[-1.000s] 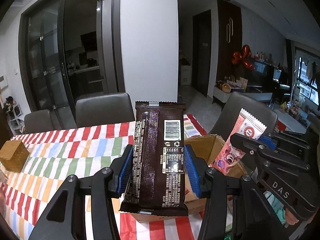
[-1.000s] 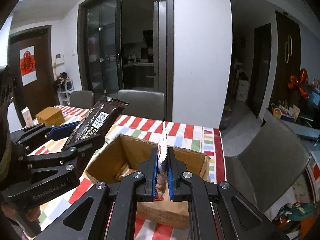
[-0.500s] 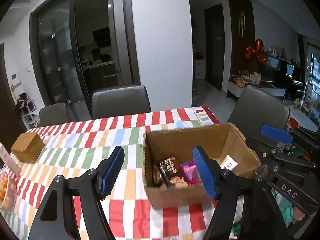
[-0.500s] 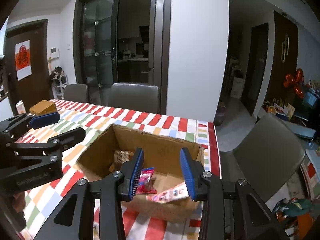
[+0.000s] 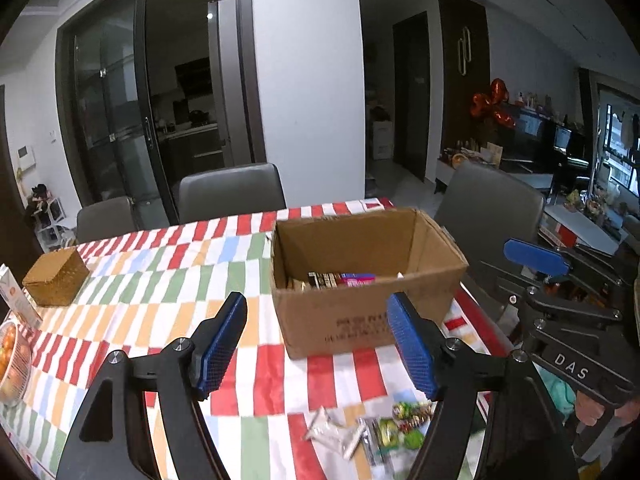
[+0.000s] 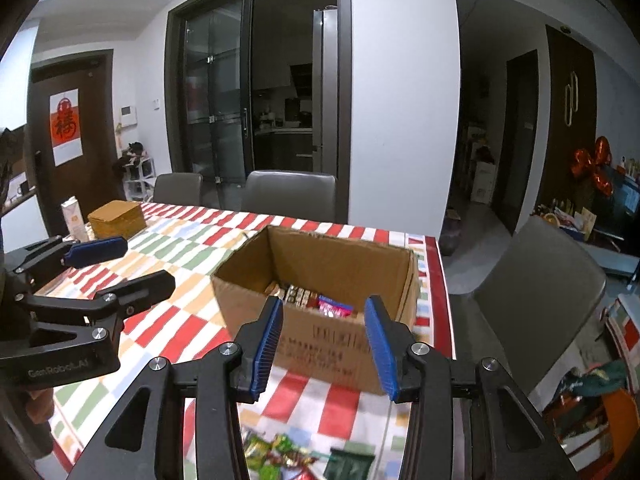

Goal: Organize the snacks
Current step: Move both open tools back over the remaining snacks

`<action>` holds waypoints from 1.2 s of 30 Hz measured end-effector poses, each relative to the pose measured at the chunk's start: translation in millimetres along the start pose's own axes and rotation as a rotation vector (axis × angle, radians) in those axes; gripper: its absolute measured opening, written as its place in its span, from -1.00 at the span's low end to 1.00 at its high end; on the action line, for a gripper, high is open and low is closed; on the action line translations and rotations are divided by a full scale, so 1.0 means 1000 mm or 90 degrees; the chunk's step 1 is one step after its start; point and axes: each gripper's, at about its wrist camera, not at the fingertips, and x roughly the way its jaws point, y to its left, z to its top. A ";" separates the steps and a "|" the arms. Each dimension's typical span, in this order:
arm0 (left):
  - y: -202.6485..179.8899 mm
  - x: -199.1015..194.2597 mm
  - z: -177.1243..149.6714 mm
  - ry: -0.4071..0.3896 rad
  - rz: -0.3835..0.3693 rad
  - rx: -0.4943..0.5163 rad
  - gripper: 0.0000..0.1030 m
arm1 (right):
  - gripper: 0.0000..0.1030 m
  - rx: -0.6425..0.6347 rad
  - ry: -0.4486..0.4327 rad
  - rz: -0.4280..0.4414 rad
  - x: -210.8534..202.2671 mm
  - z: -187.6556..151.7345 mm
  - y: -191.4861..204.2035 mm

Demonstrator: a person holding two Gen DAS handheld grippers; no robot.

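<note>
Left gripper (image 5: 316, 346): spread wide, nothing between the blue pads; hovering short of the box.
Right gripper (image 6: 326, 344): jaws opening, empty; likewise short of the box.
Cardboard box (image 5: 436, 280): upright on the striped tablecloth (image 5: 160, 280), near the table's right edge; several packets already inside (image 5: 340, 279).
Loose snacks (image 5: 380, 432): small wrapped pieces on the cloth, below and between the fingers, well short of the box; blurred, so exact count unclear.
Risk, grasp: probably pinching two thin wrappers at once, or slipping off a crinkly one.
Risk, box: nudging the near wall toward the edge on approach.
Risk, grippers: close side by side; likely to collide over the same pile.
</note>
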 end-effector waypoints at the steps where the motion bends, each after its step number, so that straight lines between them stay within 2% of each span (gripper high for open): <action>1: -0.002 -0.003 -0.005 0.001 0.000 0.000 0.41 | -0.16 0.001 0.001 -0.001 -0.001 -0.003 0.001; 10: -0.008 -0.014 -0.055 0.055 -0.015 -0.017 0.41 | -0.16 0.020 0.036 -0.007 -0.017 -0.040 0.003; 18: -0.009 -0.009 -0.095 0.109 -0.020 -0.026 0.41 | -0.16 0.034 0.100 0.002 -0.012 -0.078 0.010; 27: -0.016 0.009 -0.138 0.185 -0.048 -0.041 0.39 | -0.16 0.072 0.177 0.014 0.000 -0.119 0.008; 36: -0.021 0.042 -0.168 0.241 -0.086 -0.047 0.10 | -0.16 0.104 0.242 0.030 0.022 -0.149 0.009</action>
